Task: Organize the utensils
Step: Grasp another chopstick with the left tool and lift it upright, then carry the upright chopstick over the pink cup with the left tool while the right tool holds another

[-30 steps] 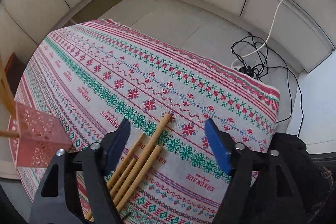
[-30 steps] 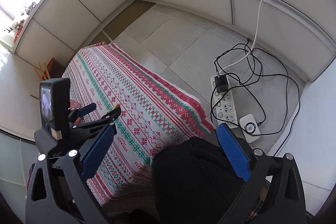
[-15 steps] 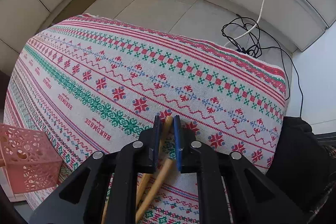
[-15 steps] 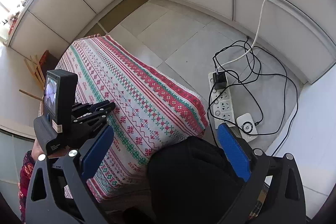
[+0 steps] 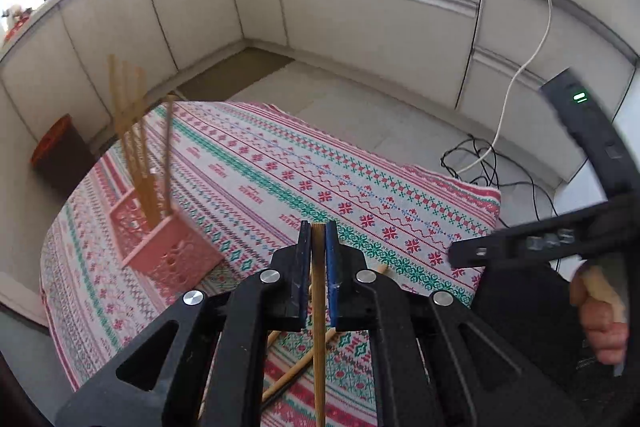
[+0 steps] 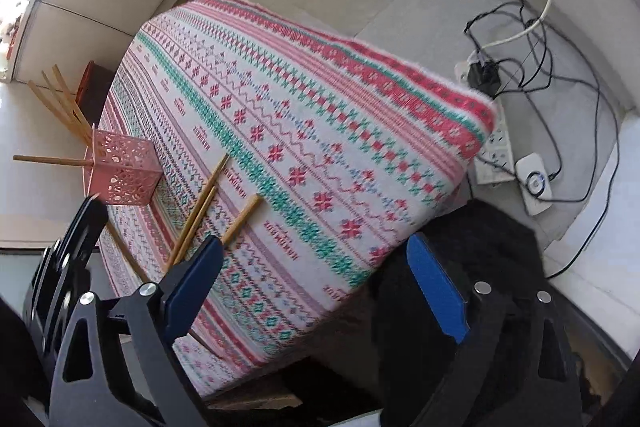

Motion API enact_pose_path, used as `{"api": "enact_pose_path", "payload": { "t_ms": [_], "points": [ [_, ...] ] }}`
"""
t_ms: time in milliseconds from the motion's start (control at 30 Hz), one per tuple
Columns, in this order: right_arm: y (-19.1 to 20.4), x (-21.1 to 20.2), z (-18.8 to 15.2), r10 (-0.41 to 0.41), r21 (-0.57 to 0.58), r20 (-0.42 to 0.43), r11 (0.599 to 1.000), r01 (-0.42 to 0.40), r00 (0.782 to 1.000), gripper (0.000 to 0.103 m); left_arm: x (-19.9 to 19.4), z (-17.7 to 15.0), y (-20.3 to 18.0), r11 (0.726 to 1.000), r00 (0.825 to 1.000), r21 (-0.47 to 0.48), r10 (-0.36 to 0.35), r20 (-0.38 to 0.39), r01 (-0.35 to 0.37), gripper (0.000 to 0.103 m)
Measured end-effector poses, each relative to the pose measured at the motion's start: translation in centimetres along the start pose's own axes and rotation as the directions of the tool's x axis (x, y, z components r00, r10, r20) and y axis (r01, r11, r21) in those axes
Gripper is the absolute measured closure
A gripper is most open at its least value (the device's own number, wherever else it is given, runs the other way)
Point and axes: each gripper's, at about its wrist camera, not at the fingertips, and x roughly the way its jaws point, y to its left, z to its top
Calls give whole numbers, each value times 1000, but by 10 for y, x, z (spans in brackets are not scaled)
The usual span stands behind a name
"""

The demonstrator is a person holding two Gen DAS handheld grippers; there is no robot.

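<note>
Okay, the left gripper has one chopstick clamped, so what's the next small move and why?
Probably carry it over to the pink basket and lower it in tip first. The left gripper is shut on a single chopstick, which hangs clear of the tablecloth, and the basket already holds several standing chopsticks. Loose chopsticks remain on the cloth for later.

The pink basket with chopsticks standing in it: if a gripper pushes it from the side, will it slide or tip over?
The pink basket is probably light: thin, perforated plastic walls. The tall chopsticks lean outward well above its rim, so it may tip. The woven tablecloth would likely hinder sliding.
</note>
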Motion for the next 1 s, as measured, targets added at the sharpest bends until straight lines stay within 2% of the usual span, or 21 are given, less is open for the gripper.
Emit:
{"api": "enact_pose_path", "payload": {
  "t_ms": [100, 233, 333, 400, 433, 467, 500, 600, 667, 733, 900, 1000],
  "points": [
    [22, 23, 3, 1, 69, -85, 998, 5, 996, 24, -45, -13, 17, 998, 996, -62, 32, 89, -27, 97],
    [55, 44, 3, -103, 105, -95, 988, 113, 990, 29, -82, -32, 35, 991, 985, -125, 60, 161, -40, 97],
    [71, 60, 3, -201, 133, -92, 968, 212, 975, 40, -103, -37, 42, 991, 974, -130, 70, 215, -43, 97],
    [75, 75, 4, -248, 153, -120, 952, 264, 961, 52, -117, -37, 45, 990, 965, -136, 75, 252, -41, 97],
    [76, 82, 3, -269, 169, -140, 942, 290, 953, 54, -122, -38, 44, 990, 961, -137, 76, 265, -41, 97],
    [79, 84, 3, -294, 186, -127, 931, 314, 947, 55, -127, -39, 46, 989, 957, -140, 76, 279, -37, 97],
    [83, 83, 2, -305, 194, -105, 927, 320, 947, 60, -131, -40, 48, 989, 954, -146, 78, 290, -37, 97],
    [89, 85, 2, -349, 246, -88, 900, 360, 933, 66, -142, -43, 56, 985, 946, -166, 87, 314, -35, 97],
    [87, 84, 3, -353, 296, -82, 884, 361, 932, 74, -148, -46, 61, 983, 941, -181, 93, 324, -34, 97],
    [82, 80, 7, -319, 343, -73, 882, 324, 945, 89, -151, -46, 66, 979, 937, -201, 102, 333, -36, 97],
    [65, 73, 18, -194, 425, -67, 882, 203, 979, 92, -157, -48, 70, 972, 931, -229, 129, 341, -51, 97],
    [60, 65, 23, -140, 407, -27, 903, 139, 990, 93, -161, -48, 73, 967, 928, -246, 145, 342, -61, 97]
  ]
}}
